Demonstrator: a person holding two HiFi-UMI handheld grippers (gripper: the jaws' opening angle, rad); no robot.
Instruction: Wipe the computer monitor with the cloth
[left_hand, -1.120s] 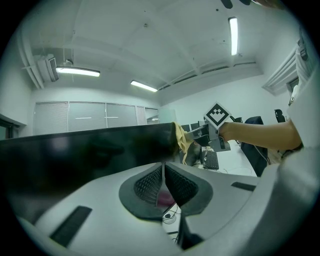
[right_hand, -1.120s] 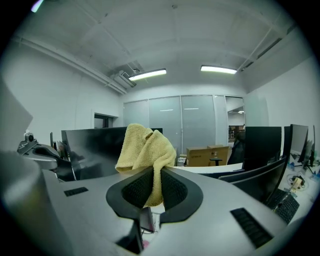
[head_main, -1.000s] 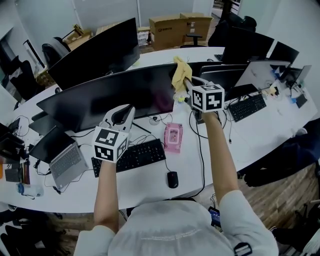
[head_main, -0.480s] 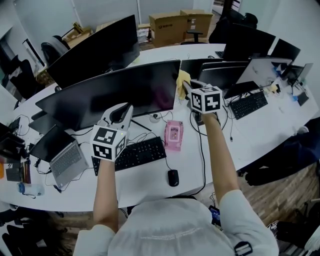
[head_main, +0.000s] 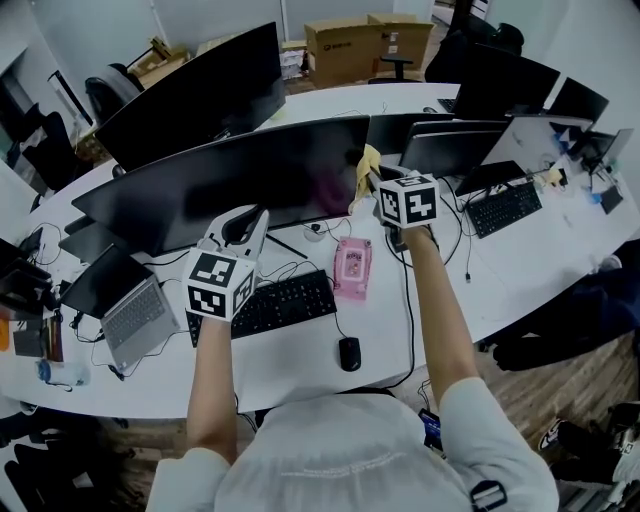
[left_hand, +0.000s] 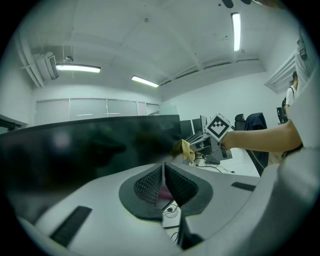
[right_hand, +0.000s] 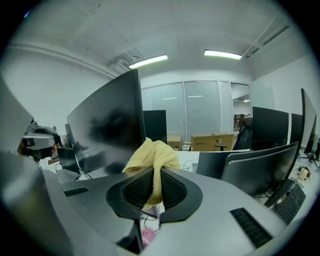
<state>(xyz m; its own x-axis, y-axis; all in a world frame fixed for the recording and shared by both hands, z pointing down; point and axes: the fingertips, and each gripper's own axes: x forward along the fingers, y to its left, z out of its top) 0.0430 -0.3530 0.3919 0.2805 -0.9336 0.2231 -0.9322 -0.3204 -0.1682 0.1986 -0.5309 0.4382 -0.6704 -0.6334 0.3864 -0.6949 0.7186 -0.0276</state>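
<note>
Your yellow cloth (head_main: 365, 168) is pinched tight in the right hand-held gripper (right_hand: 156, 186), pressed against the right edge of the big curved monitor (head_main: 230, 185). I'd say you're mid-wipe, and the wide stretch of screen to the left probably needs passes. The left hand-held gripper (left_hand: 163, 181) is closed on nothing, hovering above the keyboard (head_main: 275, 305).

- The keyboard (head_main: 272, 306) is set before the monitor (head_main: 230, 185) on the tabletop (head_main: 500, 280).
- The laptop (head_main: 138, 315) is placed left of the keyboard, the mouse (head_main: 348, 353) to its right.
- The cloth (head_main: 364, 175) is found at the monitor's right edge.
</note>
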